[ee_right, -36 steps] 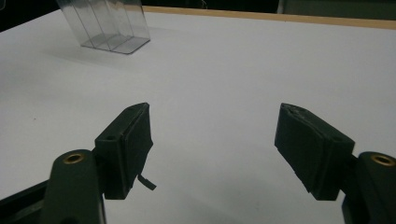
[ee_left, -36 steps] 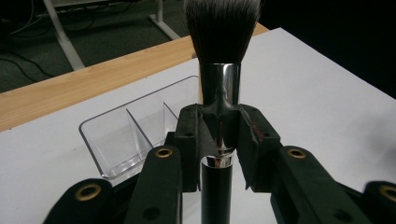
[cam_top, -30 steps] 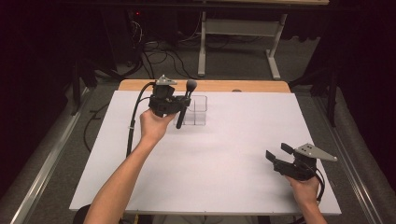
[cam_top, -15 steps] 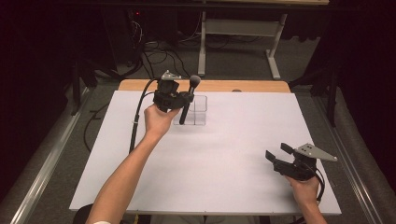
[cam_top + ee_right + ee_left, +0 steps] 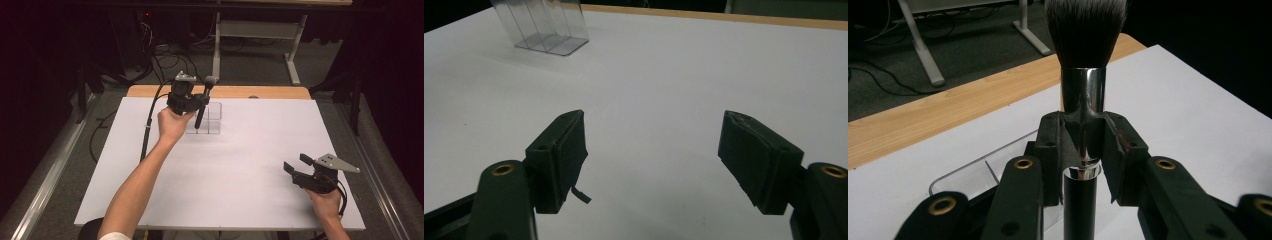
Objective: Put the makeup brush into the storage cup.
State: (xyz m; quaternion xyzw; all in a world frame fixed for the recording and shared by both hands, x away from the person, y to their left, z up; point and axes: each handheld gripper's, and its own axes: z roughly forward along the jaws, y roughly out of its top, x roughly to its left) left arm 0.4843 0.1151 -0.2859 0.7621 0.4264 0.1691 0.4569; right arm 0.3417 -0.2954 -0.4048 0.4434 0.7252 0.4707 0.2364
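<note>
My left gripper [image 5: 196, 102] is shut on a makeup brush [image 5: 203, 102] with a black handle, a silver ferrule and dark bristles. It holds the brush nearly upright, bristles up, over a clear plastic organizer [image 5: 212, 119] with compartments at the back of the white table. In the left gripper view the brush [image 5: 1083, 110] is clamped at its ferrule between the pads [image 5: 1050, 155], with the organizer [image 5: 978, 167] below. My right gripper [image 5: 298, 169] rests open at the front right, nothing between its jaws; its own view shows the gripper [image 5: 654, 150] over bare white table and the organizer [image 5: 544, 27] far off.
The white tabletop [image 5: 235, 170] has a wooden strip [image 5: 260, 92] along its back edge. Behind the table stand a desk frame [image 5: 250, 45] and cables on the floor [image 5: 165, 55]. A metal rail [image 5: 45, 185] runs along the left side.
My left gripper has moved slightly right and forward with the brush, bringing it more upright over the organizer. The right gripper has stayed still.
</note>
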